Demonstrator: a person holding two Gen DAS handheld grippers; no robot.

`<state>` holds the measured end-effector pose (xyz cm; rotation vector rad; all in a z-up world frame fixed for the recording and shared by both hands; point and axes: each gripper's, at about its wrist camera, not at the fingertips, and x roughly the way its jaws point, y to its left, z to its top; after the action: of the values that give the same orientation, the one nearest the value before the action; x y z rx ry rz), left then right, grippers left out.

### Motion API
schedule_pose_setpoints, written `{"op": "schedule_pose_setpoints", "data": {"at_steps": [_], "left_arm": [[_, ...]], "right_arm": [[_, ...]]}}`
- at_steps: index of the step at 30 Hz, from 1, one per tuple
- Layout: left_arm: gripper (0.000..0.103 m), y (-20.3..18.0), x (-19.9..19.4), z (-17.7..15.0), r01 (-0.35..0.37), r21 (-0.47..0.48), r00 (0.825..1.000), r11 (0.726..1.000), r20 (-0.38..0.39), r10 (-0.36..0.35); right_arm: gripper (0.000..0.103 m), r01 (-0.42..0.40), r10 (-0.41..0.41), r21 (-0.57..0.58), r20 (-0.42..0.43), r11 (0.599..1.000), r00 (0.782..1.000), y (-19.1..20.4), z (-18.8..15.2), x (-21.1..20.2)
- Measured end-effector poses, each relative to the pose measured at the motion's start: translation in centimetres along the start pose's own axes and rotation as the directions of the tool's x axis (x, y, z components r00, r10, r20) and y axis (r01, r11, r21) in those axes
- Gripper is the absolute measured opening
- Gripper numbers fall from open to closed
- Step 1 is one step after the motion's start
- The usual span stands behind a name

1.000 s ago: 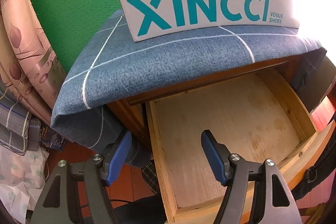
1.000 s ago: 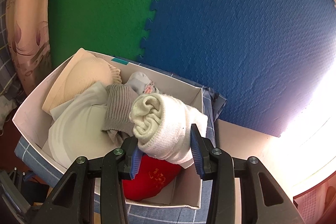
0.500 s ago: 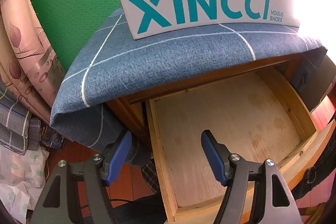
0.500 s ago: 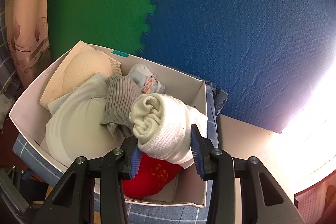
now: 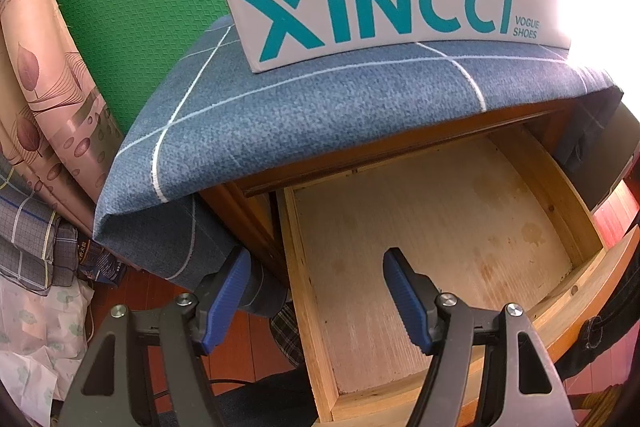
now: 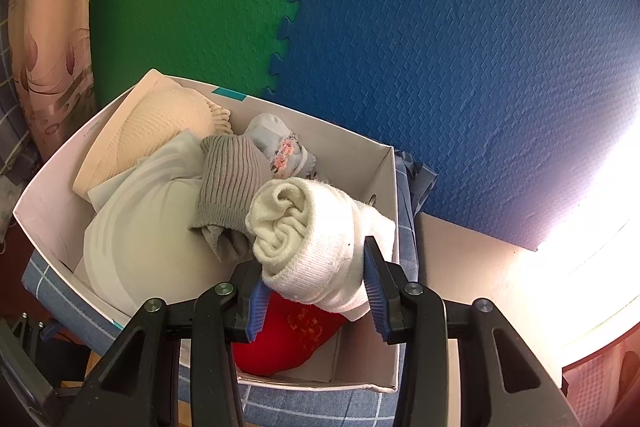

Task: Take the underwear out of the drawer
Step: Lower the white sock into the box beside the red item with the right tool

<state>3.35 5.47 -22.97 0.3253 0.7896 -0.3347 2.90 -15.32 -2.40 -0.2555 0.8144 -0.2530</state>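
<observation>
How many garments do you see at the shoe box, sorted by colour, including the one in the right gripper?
Cream: 2, roll in the right gripper, hat
White: 1
Grey: 1
Pale floral: 1
Red: 1
Total: 6

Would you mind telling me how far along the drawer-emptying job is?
Done: the open wooden drawer shows only its bare bottom, and several garments lie in the white shoe box. In hand: the right claw grips a rolled cream garment over the box. Left: releasing it. The left claw is open, holding nothing.
</observation>
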Motion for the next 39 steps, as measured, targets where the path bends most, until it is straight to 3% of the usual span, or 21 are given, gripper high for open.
{"op": "schedule_pose_setpoints", "data": {"at_steps": [39], "left_arm": [[0.071, -0.3, 0.2, -0.2, 0.0, 0.021, 1.0, 1.0, -0.013, 0.0]], "right_arm": [[0.04, 0.009, -0.01, -0.027, -0.03, 1.0, 0.999, 0.3, -1.3, 1.1]]}}
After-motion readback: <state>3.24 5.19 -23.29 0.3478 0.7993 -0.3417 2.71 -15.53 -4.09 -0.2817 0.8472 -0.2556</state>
